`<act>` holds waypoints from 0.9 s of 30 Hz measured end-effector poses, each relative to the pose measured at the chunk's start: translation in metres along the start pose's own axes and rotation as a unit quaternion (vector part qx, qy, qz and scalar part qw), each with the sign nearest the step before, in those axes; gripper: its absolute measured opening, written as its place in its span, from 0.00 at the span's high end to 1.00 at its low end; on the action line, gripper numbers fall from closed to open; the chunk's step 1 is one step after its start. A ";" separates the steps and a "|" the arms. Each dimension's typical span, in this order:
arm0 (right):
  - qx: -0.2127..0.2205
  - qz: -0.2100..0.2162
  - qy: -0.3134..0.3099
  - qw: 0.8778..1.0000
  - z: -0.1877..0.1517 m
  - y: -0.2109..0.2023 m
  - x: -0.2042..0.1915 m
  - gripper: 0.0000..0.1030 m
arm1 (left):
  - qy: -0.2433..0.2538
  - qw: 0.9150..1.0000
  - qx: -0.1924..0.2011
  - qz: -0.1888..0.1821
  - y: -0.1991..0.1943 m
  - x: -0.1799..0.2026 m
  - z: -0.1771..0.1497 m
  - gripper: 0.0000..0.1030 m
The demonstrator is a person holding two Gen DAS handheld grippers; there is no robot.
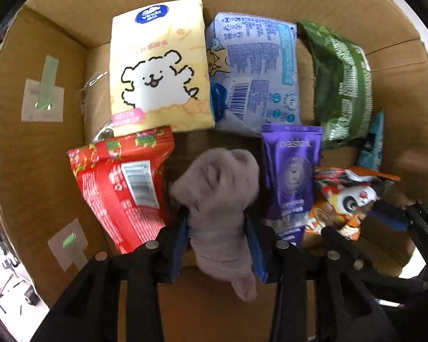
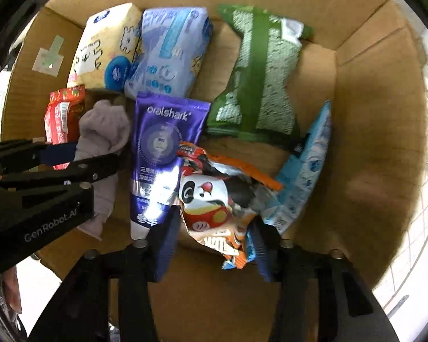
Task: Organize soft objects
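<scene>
My left gripper (image 1: 217, 228) is shut on a grey sock (image 1: 219, 193) and holds it inside a cardboard box (image 1: 37, 154), between a red snack bag (image 1: 122, 182) and a purple Oralshark tube (image 1: 292, 176). The sock (image 2: 102, 131) and the left gripper (image 2: 80, 156) also show at the left of the right wrist view. My right gripper (image 2: 214, 245) is shut on an orange panda snack bag (image 2: 214, 199), held over the box beside the purple tube (image 2: 162, 148).
The box (image 2: 371, 142) also holds a yellow tissue pack (image 1: 159, 71), a blue wipes pack (image 1: 256, 71), a green bag (image 1: 342, 85) and a light blue packet (image 2: 305, 171). White floor shows outside the box walls.
</scene>
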State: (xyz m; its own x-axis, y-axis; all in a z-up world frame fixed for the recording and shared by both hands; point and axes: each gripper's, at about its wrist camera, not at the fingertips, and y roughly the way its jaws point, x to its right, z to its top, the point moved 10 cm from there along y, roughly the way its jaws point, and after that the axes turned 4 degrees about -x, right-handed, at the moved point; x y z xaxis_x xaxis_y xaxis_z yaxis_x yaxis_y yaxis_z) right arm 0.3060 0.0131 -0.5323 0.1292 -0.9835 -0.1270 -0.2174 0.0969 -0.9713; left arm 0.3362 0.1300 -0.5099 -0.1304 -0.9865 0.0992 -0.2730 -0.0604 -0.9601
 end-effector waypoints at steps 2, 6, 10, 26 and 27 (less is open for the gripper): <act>0.006 0.012 0.004 1.000 0.001 -0.011 0.001 0.34 | -0.004 1.000 0.004 -0.004 -0.010 0.002 -0.006 0.62; 0.025 0.003 0.015 1.000 -0.001 -0.045 0.014 0.33 | -0.010 0.999 0.034 0.014 -0.041 -0.004 -0.010 0.60; 0.050 -0.009 0.033 0.998 -0.013 -0.082 0.024 0.33 | -0.022 0.997 0.078 0.016 -0.081 -0.009 -0.025 0.59; 0.140 -0.022 0.081 0.987 -0.070 -0.146 0.015 0.05 | -0.059 0.979 0.189 0.050 -0.145 -0.018 -0.087 0.04; 0.140 -0.025 0.084 0.986 -0.071 -0.145 0.016 0.05 | -0.061 0.978 0.193 0.051 -0.147 -0.018 -0.089 0.04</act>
State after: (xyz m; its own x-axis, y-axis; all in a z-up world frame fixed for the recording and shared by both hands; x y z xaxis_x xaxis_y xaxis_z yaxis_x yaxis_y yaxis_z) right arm 0.2705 -0.0276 -0.3796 -0.0350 -0.9972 -0.0660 0.0644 0.0636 -0.9959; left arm 0.2941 0.1704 -0.3478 -0.0178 -0.9998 -0.0115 0.1184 0.0093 -0.9929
